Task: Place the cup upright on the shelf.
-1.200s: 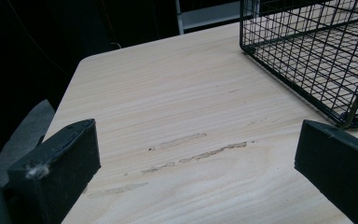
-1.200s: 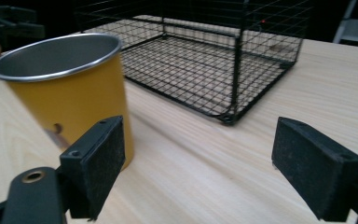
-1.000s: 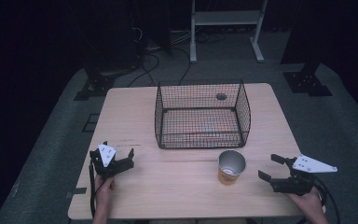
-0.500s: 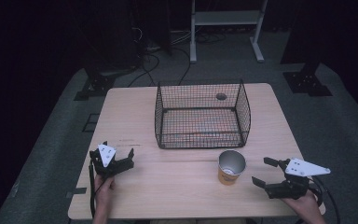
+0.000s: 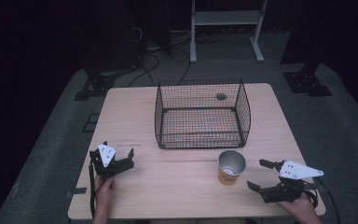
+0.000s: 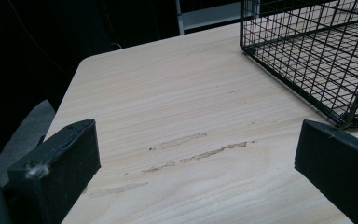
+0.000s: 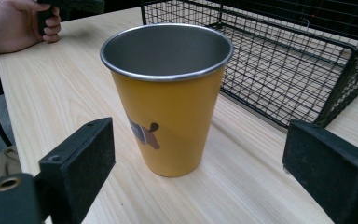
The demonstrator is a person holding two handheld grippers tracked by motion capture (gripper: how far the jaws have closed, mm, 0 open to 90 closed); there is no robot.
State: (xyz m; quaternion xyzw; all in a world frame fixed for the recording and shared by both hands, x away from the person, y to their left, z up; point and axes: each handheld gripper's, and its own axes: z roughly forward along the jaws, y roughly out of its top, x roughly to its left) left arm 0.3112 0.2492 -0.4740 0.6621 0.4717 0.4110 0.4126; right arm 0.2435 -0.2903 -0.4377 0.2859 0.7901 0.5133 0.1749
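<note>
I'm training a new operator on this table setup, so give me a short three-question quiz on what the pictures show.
1. True or false: the yellow cup lies on its side.
2. Which claw faces the cup: A) left claw, B) right claw?
3. What stands behind the cup on the table?

Key:
1. False; it stands upright, open end up.
2. B; its jaws are apart, have just been opening, and do not touch the cup.
3. A black wire basket.
</note>
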